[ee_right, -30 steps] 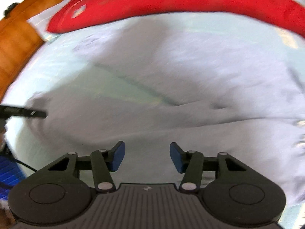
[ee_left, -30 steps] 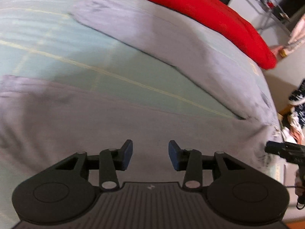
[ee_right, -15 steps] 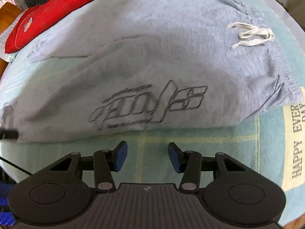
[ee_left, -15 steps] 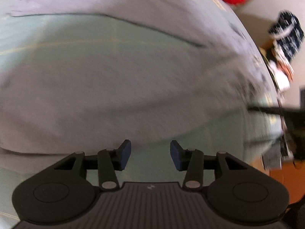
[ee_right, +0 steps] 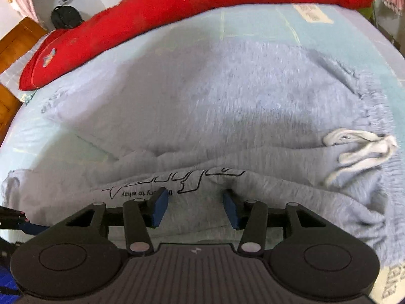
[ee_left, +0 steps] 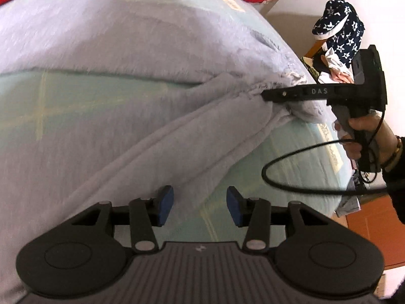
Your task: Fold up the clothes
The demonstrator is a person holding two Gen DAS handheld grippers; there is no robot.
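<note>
1. The grey sweatpants (ee_right: 227, 106) lie spread across a pale green bedsheet (ee_left: 88, 106). Only the right wrist view shows their white drawstring (ee_right: 362, 149), the gathered waistband at the right, and black lettering on the near fold just ahead of the fingers.
2. Only the left wrist view shows the right gripper (ee_left: 265, 95) from the side: its black tip sits against the bunched edge of the fabric, with a hand (ee_left: 367, 131) on its handle and a black cable (ee_left: 291, 174) looping below. Whether it pinches the cloth cannot be told there.
3. In its own view the right gripper (ee_right: 195, 202) has its jaws about half open, the blue pads standing over the printed fold without pressing on it.
4. The left gripper (ee_left: 200, 205) is likewise about half open and holds nothing; its pads hang over the lower edge of a trouser leg and the bare sheet.
5. A red blanket (ee_right: 202, 7) runs along the far side of the bed. Beside the bed, the left view shows a navy star-patterned cloth (ee_left: 339, 35); the right view shows a wooden panel (ee_right: 15, 48).
</note>
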